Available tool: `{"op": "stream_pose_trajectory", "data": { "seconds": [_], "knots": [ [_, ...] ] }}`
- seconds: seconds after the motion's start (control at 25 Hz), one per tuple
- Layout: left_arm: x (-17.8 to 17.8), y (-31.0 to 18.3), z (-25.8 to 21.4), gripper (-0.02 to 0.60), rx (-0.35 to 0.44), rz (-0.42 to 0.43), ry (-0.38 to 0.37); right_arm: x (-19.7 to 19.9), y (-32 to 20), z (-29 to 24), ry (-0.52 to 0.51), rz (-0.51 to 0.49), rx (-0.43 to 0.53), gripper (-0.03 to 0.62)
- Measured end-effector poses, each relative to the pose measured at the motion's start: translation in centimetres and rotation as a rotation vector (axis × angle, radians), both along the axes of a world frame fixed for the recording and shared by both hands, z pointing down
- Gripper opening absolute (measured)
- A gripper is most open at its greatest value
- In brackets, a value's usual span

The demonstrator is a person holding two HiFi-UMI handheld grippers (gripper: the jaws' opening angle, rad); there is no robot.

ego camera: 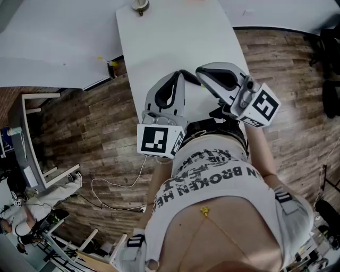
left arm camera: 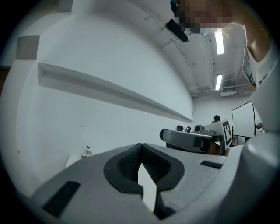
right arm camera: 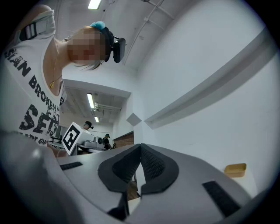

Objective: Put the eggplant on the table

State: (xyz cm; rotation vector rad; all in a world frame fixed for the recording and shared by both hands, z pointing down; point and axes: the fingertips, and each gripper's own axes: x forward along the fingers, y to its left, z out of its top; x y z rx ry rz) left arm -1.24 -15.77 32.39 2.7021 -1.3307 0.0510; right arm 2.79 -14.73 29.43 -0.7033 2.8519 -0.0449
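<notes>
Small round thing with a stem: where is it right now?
In the head view, the small round thing sits at the far end of the white table, by its left corner.

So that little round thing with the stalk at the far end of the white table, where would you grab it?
Probably by the thin stalk that seems to stand up from its low round base. The left gripper coming level from this near end of the table could close on the stalk; the base looks too flat to pinch. Too small here to be sure.
</notes>
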Motion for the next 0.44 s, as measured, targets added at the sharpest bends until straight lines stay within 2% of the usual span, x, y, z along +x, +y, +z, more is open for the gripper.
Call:
{"op": "stream_pose_trajectory", "data": {
  "seconds": [0.44],
  "knots": [
    [0.64,-0.29,0.3,-0.002,-0.008,-0.001,0.0,0.61,-0.23,0.25,0.01,-0.006,-0.004,0.008]
  ]
}}
